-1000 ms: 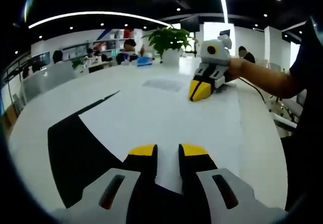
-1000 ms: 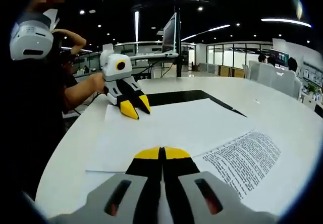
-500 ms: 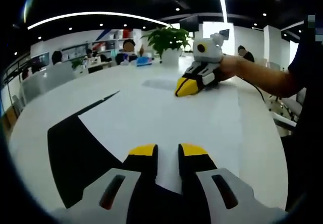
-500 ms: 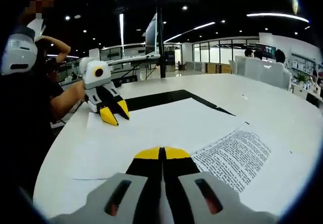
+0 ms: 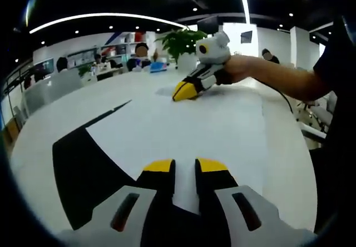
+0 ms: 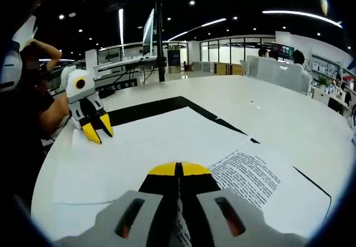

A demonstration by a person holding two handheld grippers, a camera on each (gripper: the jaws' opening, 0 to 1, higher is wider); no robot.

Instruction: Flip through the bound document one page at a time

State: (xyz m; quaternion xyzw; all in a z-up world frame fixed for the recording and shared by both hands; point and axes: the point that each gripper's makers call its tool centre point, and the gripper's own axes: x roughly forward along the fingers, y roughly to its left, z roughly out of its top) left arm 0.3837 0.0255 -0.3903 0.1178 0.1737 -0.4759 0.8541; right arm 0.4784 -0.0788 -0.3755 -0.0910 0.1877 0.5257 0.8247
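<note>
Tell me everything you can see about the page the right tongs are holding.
The page is a thin white paper sheet, blank on the side that faces up. It arches across the white table, above another page printed with a block of small black text. The right tongs are shut on its near edge, so that edge is lifted. The left tongs, jaws a little apart, rest with their yellow tips at its far side. A black cover shows beyond it.
</note>
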